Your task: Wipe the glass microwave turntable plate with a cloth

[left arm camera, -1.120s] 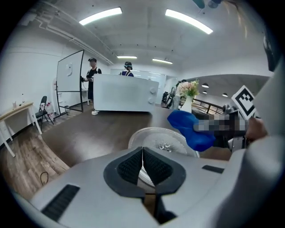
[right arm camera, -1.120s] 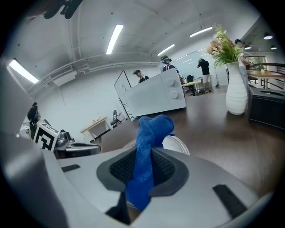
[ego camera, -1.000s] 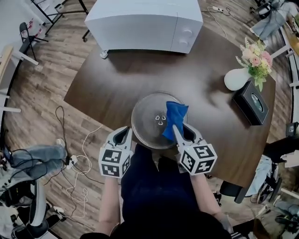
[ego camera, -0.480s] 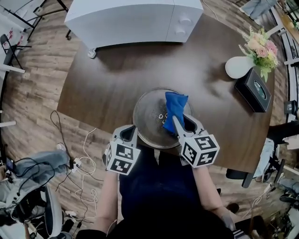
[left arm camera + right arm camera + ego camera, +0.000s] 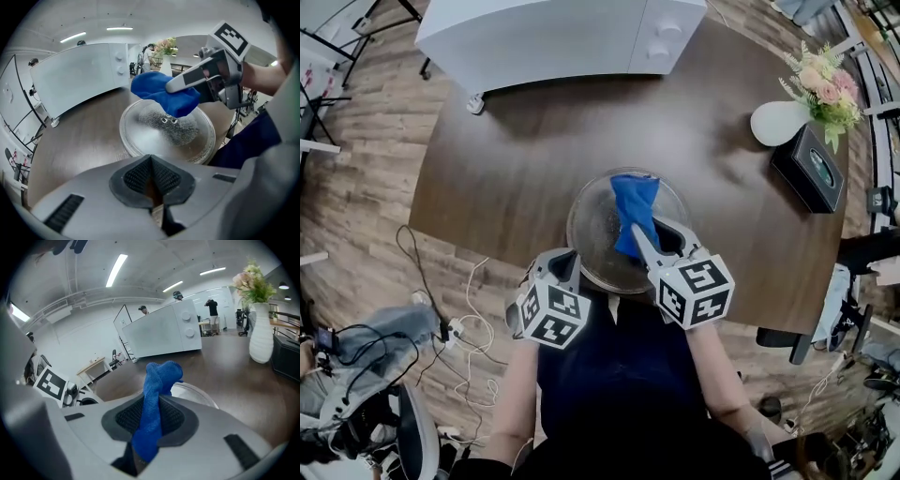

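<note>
The right hand-held gripper [image 5: 150, 420] pinches the blue cloth [image 5: 633, 202] between its 2 jaws, over the middle of the glass turntable plate [image 5: 592, 236] on the counter [image 5: 506, 169]. The left hand-held gripper [image 5: 151, 178] is closed, empty, just beside the plate's near rim. Press the cloth flat and sweep circles outward to the rim.
</note>
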The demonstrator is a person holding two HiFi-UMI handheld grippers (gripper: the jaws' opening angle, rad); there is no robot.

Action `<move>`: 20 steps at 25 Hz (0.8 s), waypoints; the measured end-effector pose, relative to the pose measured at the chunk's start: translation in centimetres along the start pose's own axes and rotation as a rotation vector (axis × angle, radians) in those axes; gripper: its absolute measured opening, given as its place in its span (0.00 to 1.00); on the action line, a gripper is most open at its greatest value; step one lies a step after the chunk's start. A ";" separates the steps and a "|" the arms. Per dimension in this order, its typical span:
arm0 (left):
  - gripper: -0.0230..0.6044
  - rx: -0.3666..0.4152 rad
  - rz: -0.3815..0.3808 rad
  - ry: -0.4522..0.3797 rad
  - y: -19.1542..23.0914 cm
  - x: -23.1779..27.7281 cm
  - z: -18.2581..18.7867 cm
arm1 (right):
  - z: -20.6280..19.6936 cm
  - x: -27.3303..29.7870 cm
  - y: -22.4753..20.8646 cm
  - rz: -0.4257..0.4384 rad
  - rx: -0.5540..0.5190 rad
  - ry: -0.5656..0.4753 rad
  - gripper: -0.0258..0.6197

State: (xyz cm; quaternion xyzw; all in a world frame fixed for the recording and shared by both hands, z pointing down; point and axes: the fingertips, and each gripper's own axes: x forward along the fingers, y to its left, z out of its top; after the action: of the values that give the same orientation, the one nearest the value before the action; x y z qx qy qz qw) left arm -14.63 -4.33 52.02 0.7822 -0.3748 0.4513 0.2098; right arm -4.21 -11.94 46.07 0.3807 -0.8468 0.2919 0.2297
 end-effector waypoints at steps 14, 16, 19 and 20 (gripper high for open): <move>0.04 -0.050 -0.025 -0.026 0.1 0.0 -0.1 | 0.4 8.4 6.9 0.178 -0.094 0.117 0.15; 0.04 -0.053 -0.024 -0.021 0.1 0.0 -0.1 | -0.4 9.6 7.2 0.192 -0.089 0.151 0.15; 0.04 -0.061 -0.026 -0.010 0.0 0.1 0.0 | -1.3 10.5 6.7 0.167 -0.128 0.193 0.14; 0.04 -0.061 -0.025 -0.007 0.0 0.1 0.0 | -1.4 10.6 6.6 0.161 -0.142 0.198 0.14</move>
State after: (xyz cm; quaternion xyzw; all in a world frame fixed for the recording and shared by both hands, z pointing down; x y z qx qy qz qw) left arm -14.59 -4.37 52.05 0.7816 -0.3795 0.4341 0.2379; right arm -15.52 -12.82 51.46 0.2635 -0.8664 0.2847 0.3144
